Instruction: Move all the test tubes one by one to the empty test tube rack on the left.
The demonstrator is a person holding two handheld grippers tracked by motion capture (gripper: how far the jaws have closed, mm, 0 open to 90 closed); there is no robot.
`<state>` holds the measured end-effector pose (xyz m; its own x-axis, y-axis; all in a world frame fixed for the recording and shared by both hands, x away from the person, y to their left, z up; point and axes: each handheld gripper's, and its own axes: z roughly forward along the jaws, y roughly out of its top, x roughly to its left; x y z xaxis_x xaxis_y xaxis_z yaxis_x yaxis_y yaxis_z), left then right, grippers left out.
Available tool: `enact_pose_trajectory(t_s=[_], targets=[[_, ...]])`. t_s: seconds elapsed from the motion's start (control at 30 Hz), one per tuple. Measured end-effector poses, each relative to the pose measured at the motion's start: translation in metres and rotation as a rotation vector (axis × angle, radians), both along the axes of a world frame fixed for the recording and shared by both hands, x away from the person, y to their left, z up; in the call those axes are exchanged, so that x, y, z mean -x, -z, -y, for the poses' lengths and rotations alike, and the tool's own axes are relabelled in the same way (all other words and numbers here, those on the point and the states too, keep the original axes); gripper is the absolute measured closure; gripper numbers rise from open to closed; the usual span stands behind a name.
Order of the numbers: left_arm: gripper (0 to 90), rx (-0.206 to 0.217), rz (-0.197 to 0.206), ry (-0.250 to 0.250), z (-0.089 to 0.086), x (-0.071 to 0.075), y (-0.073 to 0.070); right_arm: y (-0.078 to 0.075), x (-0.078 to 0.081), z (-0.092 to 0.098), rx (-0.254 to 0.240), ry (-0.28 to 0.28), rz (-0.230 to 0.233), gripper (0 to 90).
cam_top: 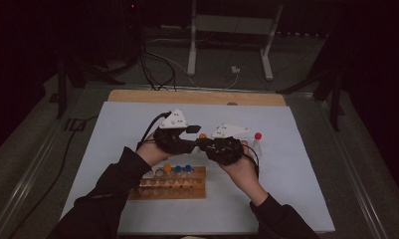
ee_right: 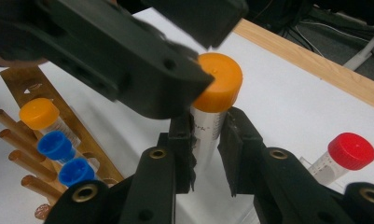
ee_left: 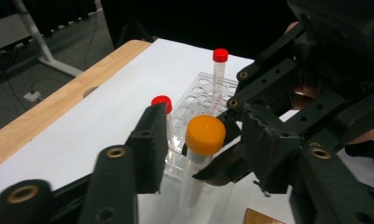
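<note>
Right gripper [ee_right: 205,154] clamped on the clear body of an orange-capped tube [ee_right: 215,100], held upright above the white mat [cam_top: 296,169] near the table's middle. Left gripper [ee_left: 198,154] spread wide, jaws flanking that tube's cap [ee_left: 205,134] without touching. Wooden rack [cam_top: 197,186] with 1 orange and 2 blue caps toward the near edge; clear rack [ee_left: 198,91] with 2 red-capped tubes beyond.

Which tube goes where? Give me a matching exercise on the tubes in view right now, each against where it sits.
1. orange-capped clear plastic tube
2. blue-capped tubes
3. tall red-capped clear tube

A. in the clear plastic rack
B. in the wooden rack
C. between the right gripper's fingers

Pairs: 1-C, 2-B, 3-A.
</note>
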<state>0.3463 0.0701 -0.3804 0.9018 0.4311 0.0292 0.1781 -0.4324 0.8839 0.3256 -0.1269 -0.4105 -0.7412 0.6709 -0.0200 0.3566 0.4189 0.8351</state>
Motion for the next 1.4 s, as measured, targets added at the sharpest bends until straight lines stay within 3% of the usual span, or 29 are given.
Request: enact_pose_trajectory(t_s=[0.33,0.73,1.23,1.4], targets=[[69.9,-0.020,-0.008,0.012,0.005,-0.003,0.004,0.000,0.000,0.000,-0.004,0.001,0.005,75.1],[71.2,-0.022,0.006,0.007,0.003,-0.005,0.001,-0.001,0.000,0.004,-0.024,-0.004,0.013,70.6],[71.4,0.025,0.013,-0.067,-0.028,-0.008,-0.011,-0.003,0.000,0.013,-0.033,0.015,0.038,52.1],[71.4,0.037,0.022,-0.096,-0.042,-0.006,-0.017,-0.004,-0.001,0.015,-0.057,0.022,0.040,46.8]])
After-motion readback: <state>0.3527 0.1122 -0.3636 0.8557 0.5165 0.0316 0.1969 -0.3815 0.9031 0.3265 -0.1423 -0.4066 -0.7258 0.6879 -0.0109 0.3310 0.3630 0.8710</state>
